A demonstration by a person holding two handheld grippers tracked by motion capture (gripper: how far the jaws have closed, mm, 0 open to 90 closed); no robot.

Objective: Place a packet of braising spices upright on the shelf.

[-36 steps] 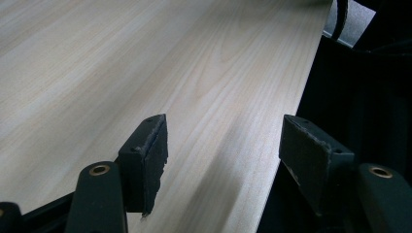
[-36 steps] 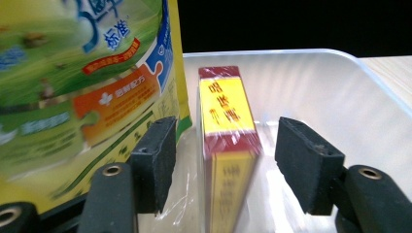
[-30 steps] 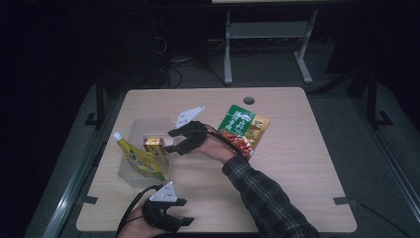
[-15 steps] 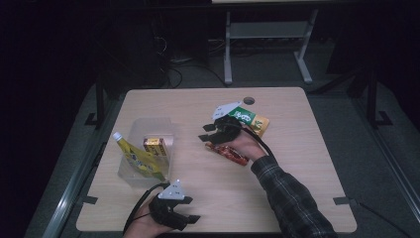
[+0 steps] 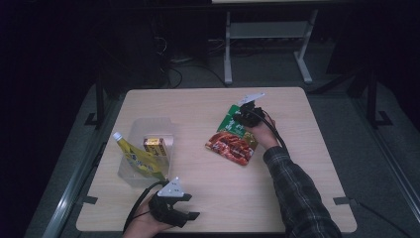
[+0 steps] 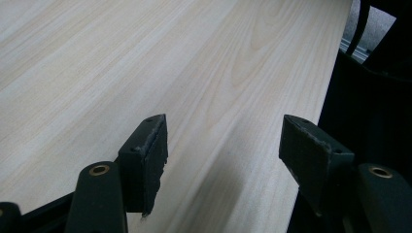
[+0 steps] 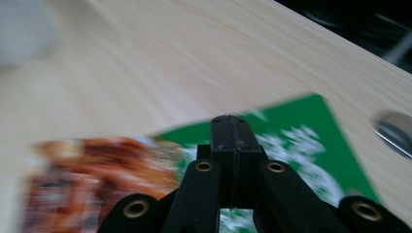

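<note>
Table [image 5: 297,198]: light wood top. Open board lay toward the person from the right gripper, with more open board between the two grippers; the far edge was near, beyond the right gripper.
Clear bin [image 5: 136,130]: well off to the right gripper's left, just beyond the left gripper. It held a yellow pouch [image 5: 137,159] and a small box [image 5: 154,145].
Food pouch [image 5: 233,140]: flat on the board, red end toward the person, green end directly under the right gripper.
Right gripper [image 5: 241,118]: jaws had just been closing and met tip to tip. In the right gripper view [image 7: 229,127] nothing sat between them; they hung over the pouch's green end.
Left gripper [image 5: 190,215]: jaws stood apart and unloaded, low over bare board by the near edge [image 6: 223,145].
Step in hand, judged: taking the pouch. Jaws would need reopening, then slide one pad under the green edge, since a flat pouch gives little to pinch.
Clearance, judged: carry path leftward to the bin looked unobstructed.
</note>
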